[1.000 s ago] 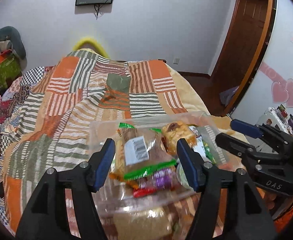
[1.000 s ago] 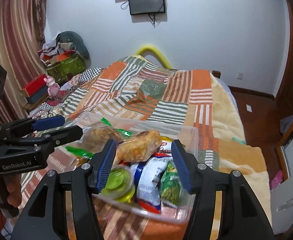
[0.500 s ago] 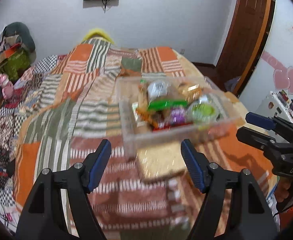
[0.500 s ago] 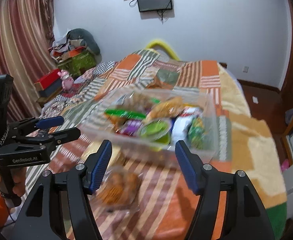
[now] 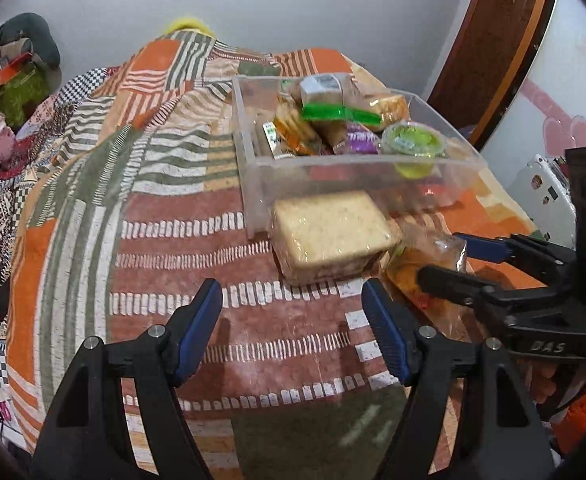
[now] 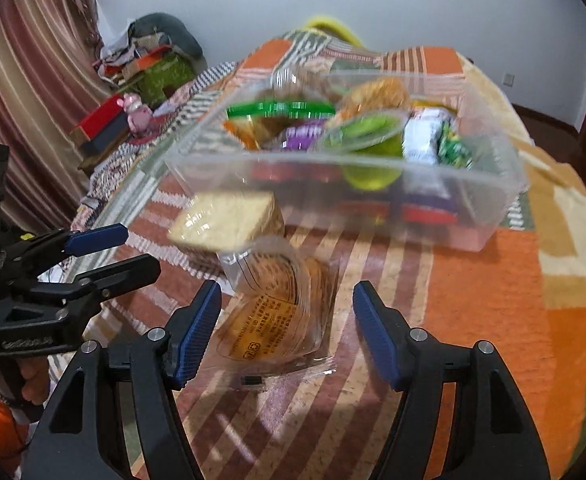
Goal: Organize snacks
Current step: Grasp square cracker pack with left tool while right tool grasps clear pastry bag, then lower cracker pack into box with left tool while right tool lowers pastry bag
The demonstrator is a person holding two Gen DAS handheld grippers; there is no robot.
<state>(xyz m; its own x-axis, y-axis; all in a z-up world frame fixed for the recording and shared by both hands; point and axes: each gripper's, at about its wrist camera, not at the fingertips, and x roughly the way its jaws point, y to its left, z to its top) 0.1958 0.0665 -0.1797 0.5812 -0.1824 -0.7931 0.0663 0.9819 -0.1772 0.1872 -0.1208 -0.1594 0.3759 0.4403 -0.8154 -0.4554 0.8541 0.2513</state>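
Both hand-held grippers wide open and empty: left hand-held gripper [image 5: 293, 330] low in frame short of the wrapped bread block [image 5: 329, 236], right hand-held gripper [image 6: 287, 330] straddling the clear cookie packet [image 6: 277, 312] at lower centre. Clear bin [image 6: 493, 184] of snacks up top on the bed quilt [image 5: 165, 240]. Risk ahead: slippery film sliding out of a shallow pinch, or soft bread crushed by a hard squeeze.

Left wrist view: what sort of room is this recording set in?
Most likely a home bedroom. A patchwork quilt covers what looks like a bed, a wooden door stands at the right, and clothes are piled on boxes by the wall.
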